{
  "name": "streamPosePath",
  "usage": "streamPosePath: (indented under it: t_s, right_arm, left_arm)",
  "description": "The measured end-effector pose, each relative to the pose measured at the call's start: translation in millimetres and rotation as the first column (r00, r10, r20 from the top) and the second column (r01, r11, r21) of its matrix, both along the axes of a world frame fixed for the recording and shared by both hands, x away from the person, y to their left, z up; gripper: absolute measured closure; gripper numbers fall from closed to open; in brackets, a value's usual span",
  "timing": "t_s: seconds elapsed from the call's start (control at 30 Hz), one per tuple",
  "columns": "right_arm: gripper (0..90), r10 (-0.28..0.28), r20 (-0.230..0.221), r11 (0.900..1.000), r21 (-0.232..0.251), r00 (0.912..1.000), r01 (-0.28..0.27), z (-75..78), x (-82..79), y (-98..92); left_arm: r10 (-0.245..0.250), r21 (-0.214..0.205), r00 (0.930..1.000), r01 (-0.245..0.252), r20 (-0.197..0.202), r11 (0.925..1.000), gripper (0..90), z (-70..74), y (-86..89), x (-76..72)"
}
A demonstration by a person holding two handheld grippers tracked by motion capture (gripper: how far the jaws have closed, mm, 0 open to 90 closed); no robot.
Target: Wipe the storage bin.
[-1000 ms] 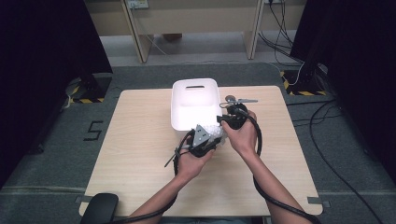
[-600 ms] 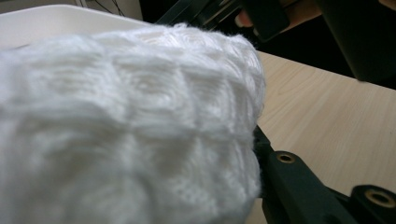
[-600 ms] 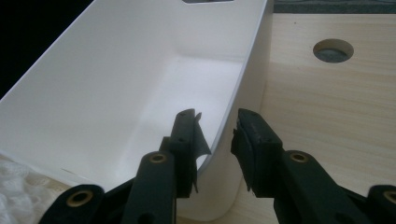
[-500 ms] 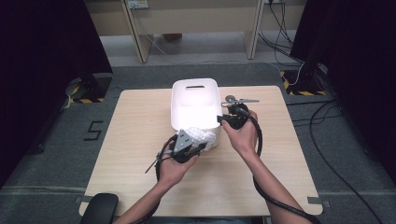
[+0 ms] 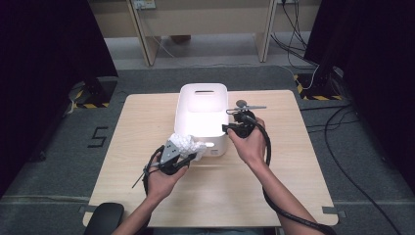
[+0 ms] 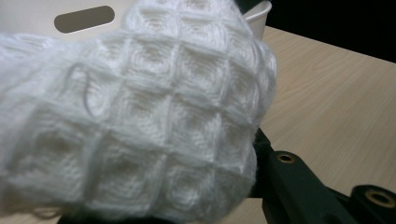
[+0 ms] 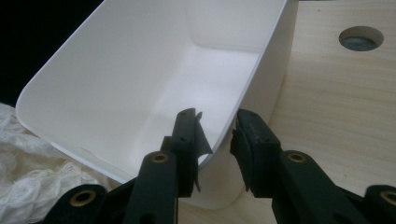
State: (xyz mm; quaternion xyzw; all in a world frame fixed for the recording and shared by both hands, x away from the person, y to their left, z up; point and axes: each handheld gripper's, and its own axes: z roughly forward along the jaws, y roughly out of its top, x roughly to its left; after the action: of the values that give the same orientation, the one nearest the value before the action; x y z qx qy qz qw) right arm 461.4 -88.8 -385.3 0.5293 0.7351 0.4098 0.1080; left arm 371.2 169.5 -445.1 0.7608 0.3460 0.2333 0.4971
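My left claw (image 5: 188,157) is clenched on a white waffle-weave cloth (image 5: 186,145), which bulges up and out between its jaws; in the left gripper view the cloth (image 6: 135,112) sits right against the lens, with one black jaw showing beneath it at the lower right. Just beyond that claw, touching the cloth's far side, stands the near wall of a white plastic bin (image 5: 183,105) with a slot handle at its far end. My right claw (image 5: 229,128) is at the bin's near right corner. In the right gripper view its jaws straddle the bin's rim (image 7: 261,65), one inside the wall and one outside, and they have just been opening, so the pads stand a little off the plastic with the wall between them: a released grip. To the left of that claw, the cloth (image 7: 32,172) lies crumpled beside the bin. Under everything is the pale wooden counter (image 5: 147,117), and beyond my right claw a round hole (image 7: 361,37) is cut into it.
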Motion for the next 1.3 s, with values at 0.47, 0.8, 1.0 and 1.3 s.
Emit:
streamPosePath:
  t_s: [0.47,0.8,1.0,1.3]
  right_arm:
    - [64.2,-0.089,0.028,0.996,0.015,0.9957,0.088,-1.1,-10.2,-52.2]
    - [63.5,-0.114,-0.029,0.9931,-0.031,0.9931,0.113,-27.9,-17.1,-70.2]
    - [63.4,-0.105,-0.04,0.994,-0.036,0.9937,0.103,-32.0,-16.6,-67.0]
    - [62.9,-0.091,-0.052,0.9951,-0.044,0.9945,0.089,-35.5,-16.0,-62.5]
  left_arm:
    - [0.167,0.013,0.986,-0.167,-0.006,0.9859,74.7,-5.6,77.5,-12.1]
    - [0.308,0.04,0.9453,-0.305,-0.109,0.9515,73.4,-32.6,115.8,47.0]
    - [0.326,0.036,0.9307,-0.325,-0.166,0.9451,72.8,-49.0,118.0,72.8]
    - [0.318,0.009,0.9173,-0.325,-0.24,0.9457,59.8,-64.5,116.4,87.8]
